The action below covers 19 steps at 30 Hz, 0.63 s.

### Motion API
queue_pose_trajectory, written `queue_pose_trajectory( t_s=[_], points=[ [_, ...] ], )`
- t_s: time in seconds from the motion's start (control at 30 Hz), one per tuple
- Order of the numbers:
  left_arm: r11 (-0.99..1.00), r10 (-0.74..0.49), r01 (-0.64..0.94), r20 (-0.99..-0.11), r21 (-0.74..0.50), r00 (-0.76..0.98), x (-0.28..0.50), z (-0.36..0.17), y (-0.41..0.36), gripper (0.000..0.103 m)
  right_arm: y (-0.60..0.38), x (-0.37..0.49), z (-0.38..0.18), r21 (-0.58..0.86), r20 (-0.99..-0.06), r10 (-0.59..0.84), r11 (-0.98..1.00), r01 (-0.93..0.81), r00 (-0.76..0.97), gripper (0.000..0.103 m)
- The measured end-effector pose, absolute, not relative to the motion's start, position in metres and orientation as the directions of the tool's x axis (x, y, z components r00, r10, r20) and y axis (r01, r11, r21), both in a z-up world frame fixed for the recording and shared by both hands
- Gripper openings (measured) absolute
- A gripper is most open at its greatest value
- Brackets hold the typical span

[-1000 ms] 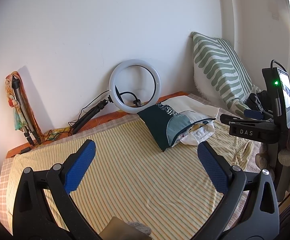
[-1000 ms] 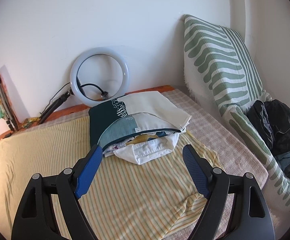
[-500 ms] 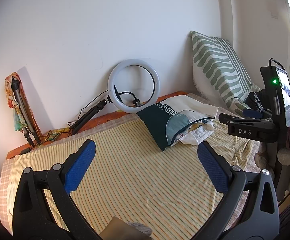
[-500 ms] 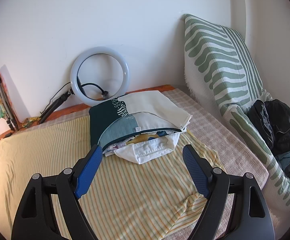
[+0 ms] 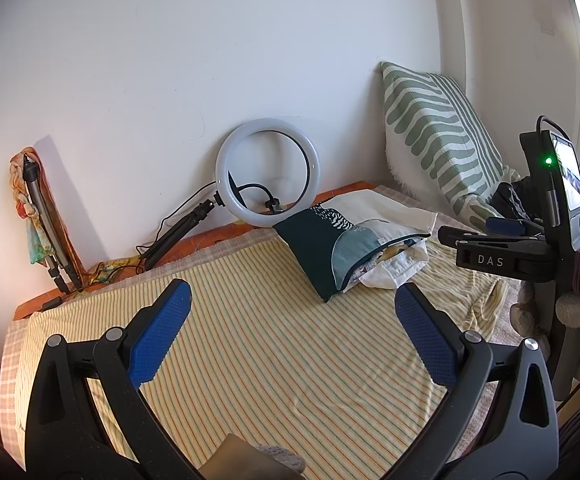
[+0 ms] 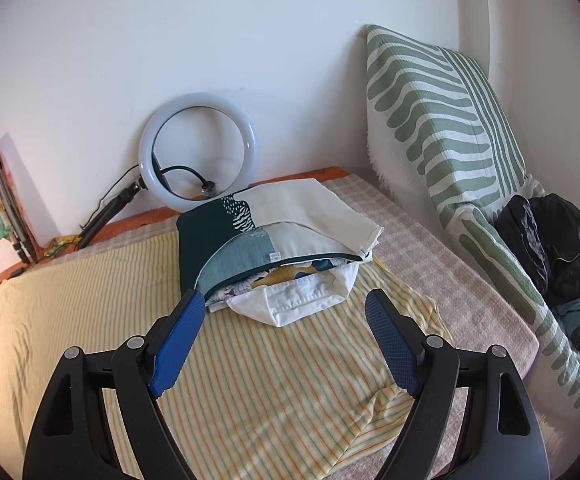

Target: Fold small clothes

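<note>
A pile of small clothes point(image 6: 290, 302) with a white garment on top lies on the yellow striped bedsheet point(image 6: 250, 380), half under a teal and cream pillow point(image 6: 258, 236). The pile also shows in the left wrist view point(image 5: 389, 270), with the pillow point(image 5: 329, 248) over it. My right gripper point(image 6: 284, 308) is open and empty, held just short of the pile. My left gripper point(image 5: 291, 300) is open and empty over the sheet, left of the pile. The right gripper's body point(image 5: 529, 248) shows at the right of the left wrist view.
A ring light point(image 6: 198, 146) on a tripod leans on the back wall. A green striped cushion point(image 6: 441, 120) stands at the right with dark clothing point(image 6: 549, 240) beside it. A folded tripod with a scarf point(image 5: 38, 216) stands at the far left. The sheet's corner point(image 6: 421, 308) is rumpled.
Both grippers have drifted very slightly; the view has barely shifted. Neither gripper has opened, shut or touched anything.
</note>
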State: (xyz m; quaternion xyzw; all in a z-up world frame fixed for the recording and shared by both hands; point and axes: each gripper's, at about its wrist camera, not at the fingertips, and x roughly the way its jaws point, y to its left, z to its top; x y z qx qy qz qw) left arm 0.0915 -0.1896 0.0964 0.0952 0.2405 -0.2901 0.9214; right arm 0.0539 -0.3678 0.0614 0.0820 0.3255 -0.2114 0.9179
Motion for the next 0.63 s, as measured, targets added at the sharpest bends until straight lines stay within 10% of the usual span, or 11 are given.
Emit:
queue_pose_trajectory(
  t_s=[0.63],
  points=[
    [0.804,-0.49,0.59,-0.482,0.072,0.727,0.0901,0.0952,-0.1878,0.103,-0.368,0.0558,0.0618,0.013,-0.634,-0.329,0.9,0.435,0.7,0.083]
  ],
)
